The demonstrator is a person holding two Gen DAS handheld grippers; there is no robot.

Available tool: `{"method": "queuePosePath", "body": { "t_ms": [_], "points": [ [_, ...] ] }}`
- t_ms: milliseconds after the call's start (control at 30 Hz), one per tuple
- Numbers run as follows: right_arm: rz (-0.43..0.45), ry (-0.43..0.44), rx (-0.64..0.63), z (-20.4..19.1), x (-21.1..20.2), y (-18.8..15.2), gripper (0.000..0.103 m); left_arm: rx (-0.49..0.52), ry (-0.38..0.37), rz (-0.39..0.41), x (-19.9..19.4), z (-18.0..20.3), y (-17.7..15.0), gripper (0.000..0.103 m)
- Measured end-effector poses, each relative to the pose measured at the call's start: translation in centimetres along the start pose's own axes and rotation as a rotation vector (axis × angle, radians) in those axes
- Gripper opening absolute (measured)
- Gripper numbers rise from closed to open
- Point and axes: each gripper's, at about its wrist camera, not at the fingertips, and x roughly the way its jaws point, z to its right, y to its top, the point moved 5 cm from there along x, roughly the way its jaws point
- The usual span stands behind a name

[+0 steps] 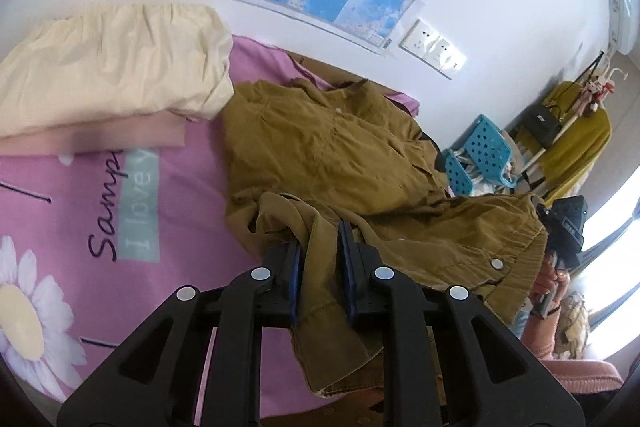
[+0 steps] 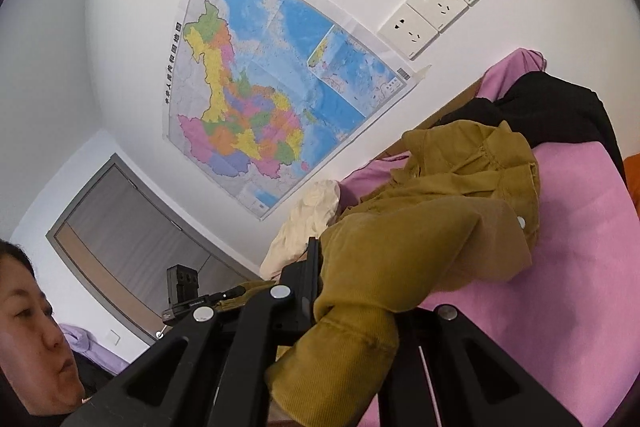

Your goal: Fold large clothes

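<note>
An olive-brown corduroy jacket (image 1: 332, 147) lies crumpled on the pink bed sheet (image 1: 120, 227). In the left wrist view my left gripper (image 1: 322, 251) is shut on a bunched fold of the jacket, which hangs down between the blue pads. In the right wrist view my right gripper (image 2: 326, 259) is shut on another part of the jacket (image 2: 440, 227), lifted off the bed. The cloth drapes over the gripper and hides its right finger; only the left finger (image 2: 313, 259) shows. A snap button (image 1: 497, 263) sits on the lifted edge.
Cream folded bedding (image 1: 108, 67) lies at the back left of the bed, a black garment (image 2: 560, 107) near the wall. A map (image 2: 272, 83) and sockets (image 2: 432, 7) are on the wall. Blue plastic stools (image 1: 480, 151) and a clothes rack (image 1: 568, 131) stand beyond. A person (image 2: 28, 327) is close by.
</note>
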Motion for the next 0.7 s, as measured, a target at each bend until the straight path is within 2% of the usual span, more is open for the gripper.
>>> {"method": "queuePosePath", "body": {
  "t_ms": [367, 700],
  "points": [
    [0.018, -0.03, 0.016, 1.2, 2.1, 3.5, 0.006, 0.04, 0.058, 0.028, 1.0, 0.3, 3.3, 0.017],
    [0.017, -0.074, 0.035, 2.3, 4.9, 6.7, 0.006, 0.037, 0.098, 0.017, 3.5, -0.7, 7.0, 0.017]
  ]
}}
